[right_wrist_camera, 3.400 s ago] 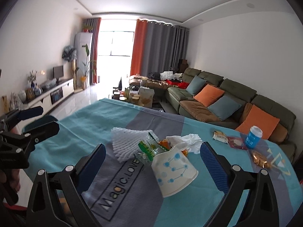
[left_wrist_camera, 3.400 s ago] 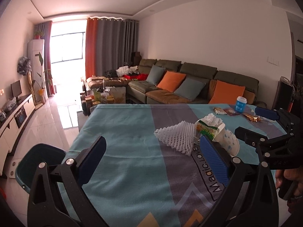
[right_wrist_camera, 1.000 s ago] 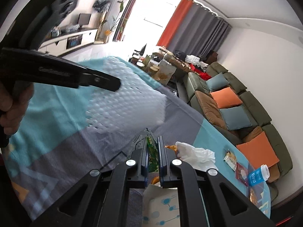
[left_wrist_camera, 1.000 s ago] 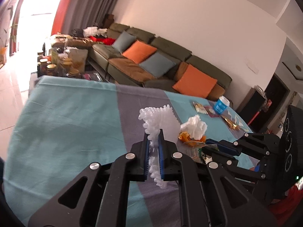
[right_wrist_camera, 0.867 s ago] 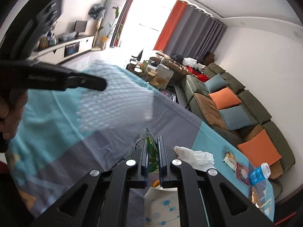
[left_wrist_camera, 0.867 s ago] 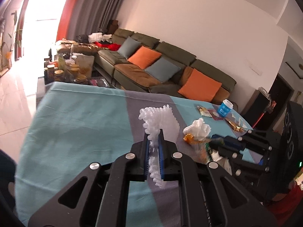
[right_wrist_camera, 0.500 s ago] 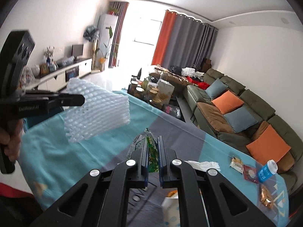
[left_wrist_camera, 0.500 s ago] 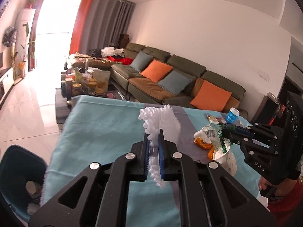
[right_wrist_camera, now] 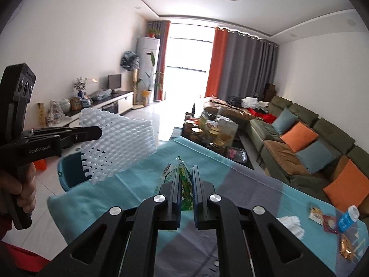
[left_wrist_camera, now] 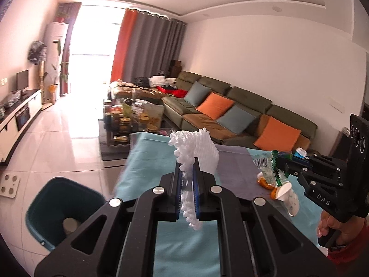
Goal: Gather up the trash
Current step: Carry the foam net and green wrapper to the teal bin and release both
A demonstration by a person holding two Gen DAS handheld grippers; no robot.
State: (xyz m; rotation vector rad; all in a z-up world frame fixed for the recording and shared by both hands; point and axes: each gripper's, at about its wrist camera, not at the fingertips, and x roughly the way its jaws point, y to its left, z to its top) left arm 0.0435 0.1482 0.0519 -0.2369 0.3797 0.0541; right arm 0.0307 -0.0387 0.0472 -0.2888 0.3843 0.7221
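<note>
My left gripper (left_wrist_camera: pixel 187 161) is shut on a white foam net sleeve (left_wrist_camera: pixel 196 147), held above the teal tablecloth (left_wrist_camera: pixel 184 249); the same foam net sleeve (right_wrist_camera: pixel 117 143) hangs from the left gripper (right_wrist_camera: pixel 99 132) in the right wrist view. My right gripper (right_wrist_camera: pixel 186 173) is shut on a green and clear plastic wrapper (right_wrist_camera: pixel 183 182), lifted off the table; the wrapper (left_wrist_camera: pixel 268 166) shows in the right gripper (left_wrist_camera: pixel 280 160) in the left wrist view. A teal trash bin (left_wrist_camera: pixel 62 210) stands on the floor left of the table, with some trash inside.
On the table lie a tipped white paper cup (left_wrist_camera: pixel 289 199), orange scraps (left_wrist_camera: pixel 264 182), a crumpled tissue (right_wrist_camera: pixel 291 224), snack packets (right_wrist_camera: pixel 324 219), a gold wrapper (right_wrist_camera: pixel 346 247) and a blue cup (right_wrist_camera: pixel 348 217). A cluttered coffee table (left_wrist_camera: pixel 129 122) and sofa (left_wrist_camera: pixel 230 115) stand beyond.
Both grippers rose off the table with their trash. The left one swung leftward, bringing the bin into view. The cup and scraps stayed on the table.
</note>
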